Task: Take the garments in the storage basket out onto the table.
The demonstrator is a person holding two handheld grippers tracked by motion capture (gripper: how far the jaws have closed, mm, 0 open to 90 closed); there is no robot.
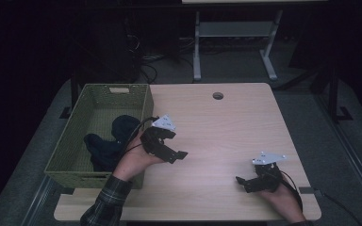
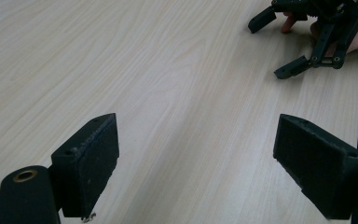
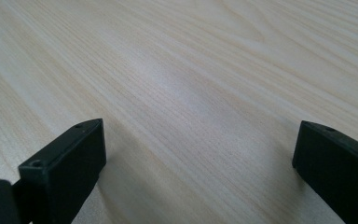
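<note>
The surface [image 1: 226, 127] is a pale wood-grain laminate top with rounded corners and a round cable hole [image 1: 218, 96] near its far edge. At its left end stands a rectangular olive-green woven basket [image 1: 75, 136] with a handle slot in its far wall; inside it lies a dark, soft, crumpled cloth [image 1: 108, 143], bunched against the right wall.

The left gripper [image 1: 172, 146] hangs over the surface just beside the basket's right wall, close to the cloth but outside the basket. Its jaws stand wide apart and hold nothing; in the left gripper view they are blocky black pieces faced with rough, matt pads [image 2: 98, 158], bare wood grain between them. A plaid sleeve [image 1: 106, 200] covers that forearm.

The right gripper [image 1: 242, 181] sits low near the front right corner, well apart from the basket, jaws likewise spread wide and empty. A grey three-cornered plate [image 1: 267, 158] tops it.

Beyond the far edge stand grey metal legs [image 1: 197, 47] on a dark floor.
</note>
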